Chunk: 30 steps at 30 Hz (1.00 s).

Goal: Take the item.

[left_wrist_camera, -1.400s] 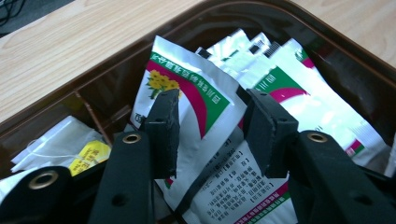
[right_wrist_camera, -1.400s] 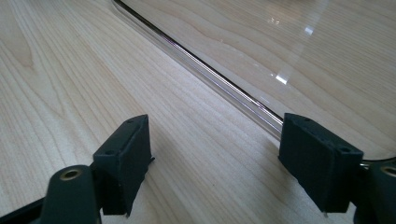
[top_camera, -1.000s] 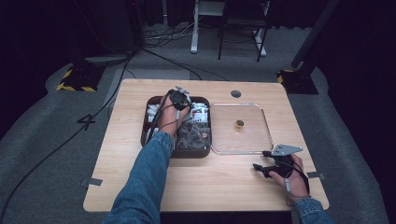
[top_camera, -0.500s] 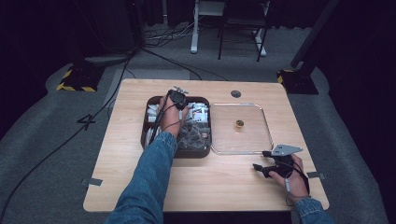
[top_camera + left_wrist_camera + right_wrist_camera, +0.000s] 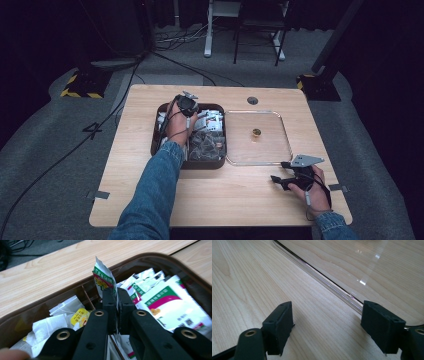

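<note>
I'm pinching a sachet (image 5: 105, 277) in the left gripper (image 5: 117, 305) over the brown box (image 5: 217, 162), probably lifting it toward the clear tray (image 5: 287, 145) next, the right gripper (image 5: 327, 327) gaping empty.

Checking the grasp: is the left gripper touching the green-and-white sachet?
Touching. In the left gripper view, the left gripper has its jaws closed on the upright green-and-white sachet, pinching its lower part above the brown tray.

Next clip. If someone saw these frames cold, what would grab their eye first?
Probably the left gripper, its jaws pinched shut on a green-and-white sachet lifted upright over the brown compartment box crammed with sachets and tea bags. Next, the clear tray right of the box, bare except for one small gold-coloured object. The right gripper rests open on the table near the tray's front corner.
</note>
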Tool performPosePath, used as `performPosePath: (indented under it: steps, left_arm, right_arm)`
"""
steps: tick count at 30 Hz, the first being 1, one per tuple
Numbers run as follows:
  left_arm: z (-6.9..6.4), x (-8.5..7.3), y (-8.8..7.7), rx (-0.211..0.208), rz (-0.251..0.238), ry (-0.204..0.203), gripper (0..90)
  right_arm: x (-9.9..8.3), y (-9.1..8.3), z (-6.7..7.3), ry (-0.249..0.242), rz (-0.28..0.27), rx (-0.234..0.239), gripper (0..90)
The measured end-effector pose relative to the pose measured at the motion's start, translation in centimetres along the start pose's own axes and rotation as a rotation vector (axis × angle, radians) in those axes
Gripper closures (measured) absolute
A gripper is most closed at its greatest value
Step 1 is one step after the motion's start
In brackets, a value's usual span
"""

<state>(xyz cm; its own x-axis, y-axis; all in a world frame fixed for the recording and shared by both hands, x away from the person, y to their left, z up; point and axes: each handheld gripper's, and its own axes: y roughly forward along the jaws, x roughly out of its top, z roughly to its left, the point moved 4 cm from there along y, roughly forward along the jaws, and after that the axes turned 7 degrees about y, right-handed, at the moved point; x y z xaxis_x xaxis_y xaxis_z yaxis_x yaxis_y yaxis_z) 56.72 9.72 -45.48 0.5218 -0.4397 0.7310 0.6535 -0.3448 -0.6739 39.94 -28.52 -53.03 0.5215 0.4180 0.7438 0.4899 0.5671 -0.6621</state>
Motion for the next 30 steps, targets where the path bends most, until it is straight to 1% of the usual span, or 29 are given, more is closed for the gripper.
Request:
performPosePath:
  steps: [3, 7, 11, 13, 14, 15, 18, 19, 22, 30]
  left_arm:
    - [0.3, 0.1, -1.1, -0.029, -0.028, -0.015, 87.2]
    - [0.5, 0.3, -3.0, -0.091, -0.079, -0.028, 87.2]
    - [0.7, 0.6, -5.2, -0.125, -0.129, -0.029, 87.2]
    - [0.8, 0.7, -6.2, -0.138, -0.146, -0.027, 87.2]
    - [0.8, 0.7, -6.7, -0.145, -0.15, -0.035, 87.2]
    - [0.9, 0.7, -7.1, -0.15, -0.158, -0.034, 87.2]
    - [0.9, 0.7, -8.4, -0.168, -0.175, -0.027, 87.2]
    - [0.9, 0.7, -8.8, -0.174, -0.18, -0.016, 87.2]
    - [0.7, 0.4, -10.2, -0.198, -0.193, 0.002, 87.2]
    - [-0.3, -0.8, -14.1, -0.232, -0.247, 0.034, 87.2]
  right_arm:
    - [0.0, 0.0, 0.0, 0.0, 0.0, 0.0, 25.6]
    - [0.0, 0.0, 0.0, 0.0, 0.0, 0.0, 25.6]
    - [0.0, 0.0, 0.0, 0.0, -0.001, -0.001, 25.8]
    - [0.0, 0.0, 0.0, 0.001, -0.001, -0.002, 25.8]
    - [0.0, 0.0, 0.0, 0.002, 0.0, -0.001, 25.8]
    - [0.0, 0.0, 0.0, 0.002, 0.0, -0.001, 25.8]
    - [0.1, 0.1, 0.0, 0.006, -0.001, -0.002, 25.8]
    - [0.1, 0.1, 0.0, 0.005, -0.001, -0.002, 25.8]
    - [0.1, 0.1, -0.1, 0.003, 0.0, 0.0, 25.8]
    - [0.2, 0.1, -0.1, -0.003, 0.002, 0.004, 25.8]
